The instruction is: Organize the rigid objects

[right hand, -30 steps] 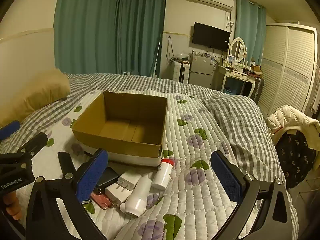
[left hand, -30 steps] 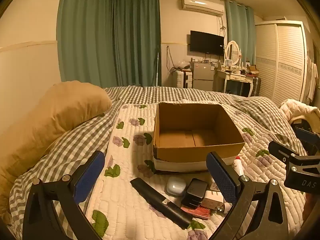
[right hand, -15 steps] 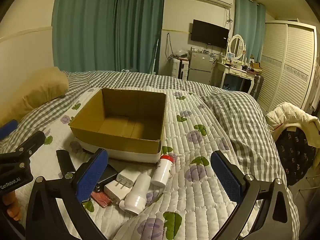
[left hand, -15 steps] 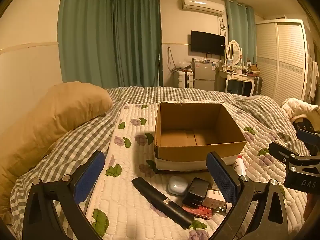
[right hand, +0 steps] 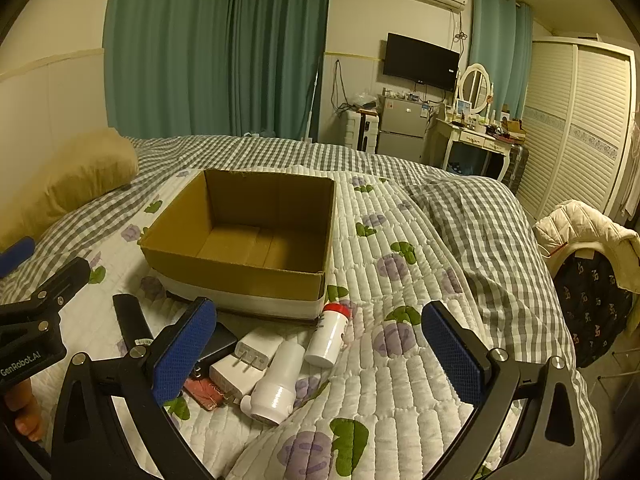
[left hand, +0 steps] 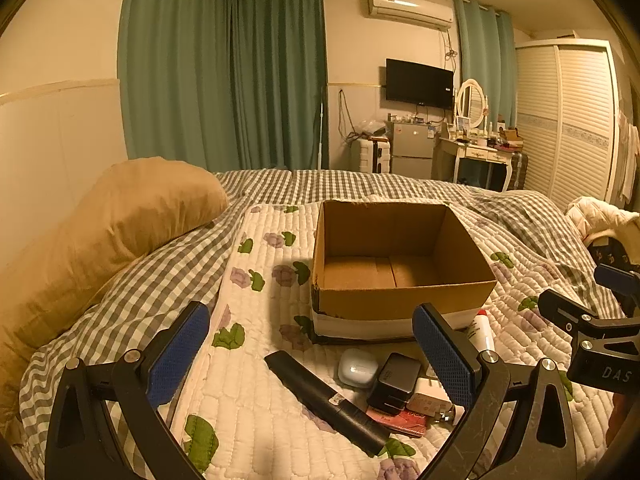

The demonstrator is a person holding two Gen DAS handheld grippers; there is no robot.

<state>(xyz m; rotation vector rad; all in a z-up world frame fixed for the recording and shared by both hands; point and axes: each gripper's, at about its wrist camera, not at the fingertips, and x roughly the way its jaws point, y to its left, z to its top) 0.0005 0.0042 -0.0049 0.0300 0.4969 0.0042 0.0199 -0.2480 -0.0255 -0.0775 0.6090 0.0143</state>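
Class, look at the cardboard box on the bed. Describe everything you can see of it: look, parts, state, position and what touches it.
The cardboard box is brown corrugated card, square, open-topped with no flaps visible, and empty; seams cross its floor. A pale band wraps the base of its outer walls. It sits upright on the white floral quilt, beyond a cluster of small items. A red-capped white bottle lies by its near corner; contact is unclear. Neither gripper touches it.

left claw (left hand: 310, 354) spread wide, holding nothing, right claw (right hand: 320, 346) likewise agape and bare
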